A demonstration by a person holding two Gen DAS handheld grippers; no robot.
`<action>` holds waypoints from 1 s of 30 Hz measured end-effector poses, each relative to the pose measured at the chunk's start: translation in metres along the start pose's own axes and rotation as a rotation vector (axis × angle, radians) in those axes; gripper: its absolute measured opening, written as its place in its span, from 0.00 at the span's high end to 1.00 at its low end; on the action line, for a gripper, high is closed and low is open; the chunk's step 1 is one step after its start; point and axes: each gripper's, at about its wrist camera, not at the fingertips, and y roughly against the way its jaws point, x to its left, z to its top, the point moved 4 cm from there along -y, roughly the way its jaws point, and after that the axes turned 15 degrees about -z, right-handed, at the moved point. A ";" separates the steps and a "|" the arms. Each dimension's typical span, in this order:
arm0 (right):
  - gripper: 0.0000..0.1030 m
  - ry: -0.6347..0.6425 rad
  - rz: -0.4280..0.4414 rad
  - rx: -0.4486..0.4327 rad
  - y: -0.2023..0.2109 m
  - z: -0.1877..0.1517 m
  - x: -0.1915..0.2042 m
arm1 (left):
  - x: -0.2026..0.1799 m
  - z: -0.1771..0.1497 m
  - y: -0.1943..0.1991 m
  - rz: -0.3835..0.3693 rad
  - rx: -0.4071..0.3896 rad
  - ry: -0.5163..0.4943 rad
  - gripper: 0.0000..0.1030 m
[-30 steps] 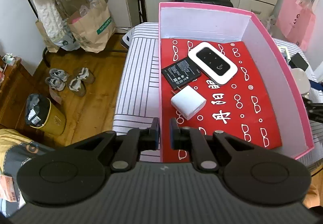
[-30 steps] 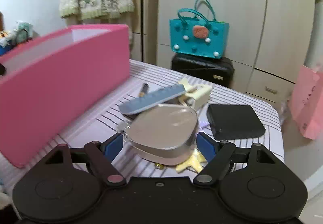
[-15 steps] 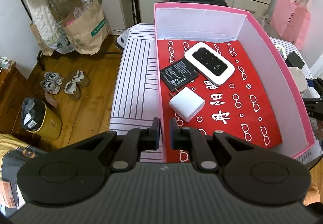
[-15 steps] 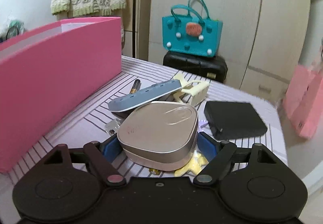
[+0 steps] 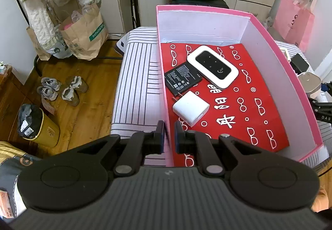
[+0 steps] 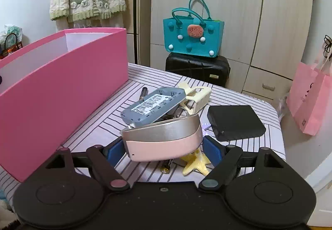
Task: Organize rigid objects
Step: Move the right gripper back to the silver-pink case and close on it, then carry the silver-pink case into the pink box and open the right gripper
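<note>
While our left gripper [image 5: 169, 134] stays pinched on the pink box [image 5: 290, 72] wall, our right gripper [image 6: 162, 149], wide around the rounded pink case [image 6: 164, 138], has tipped it up off the pile, ready for boxing.

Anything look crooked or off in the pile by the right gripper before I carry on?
Yes. The pink and silver case between the right gripper's jaws sits tilted, one end raised, with the grey device leaning askew on the clutter behind it. A battery and a yellow star lie underneath.
</note>
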 end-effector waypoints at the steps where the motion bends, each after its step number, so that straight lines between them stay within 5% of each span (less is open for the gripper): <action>1: 0.19 0.003 -0.002 -0.002 0.003 0.001 0.000 | 0.000 0.000 0.000 0.001 0.002 -0.002 0.92; 8: 0.19 0.030 0.025 -0.023 0.035 0.020 0.003 | -0.004 -0.001 0.001 0.009 0.005 -0.044 0.94; 17: 0.19 0.086 0.280 -0.120 0.089 0.076 0.037 | -0.001 -0.002 0.002 -0.013 -0.006 -0.041 0.93; 24: 0.19 0.222 0.439 -0.045 0.075 0.102 0.099 | 0.000 -0.003 0.002 -0.025 -0.007 -0.055 0.93; 30: 0.19 0.375 0.466 0.047 0.051 0.100 0.151 | 0.003 -0.004 0.004 -0.049 -0.013 -0.058 0.92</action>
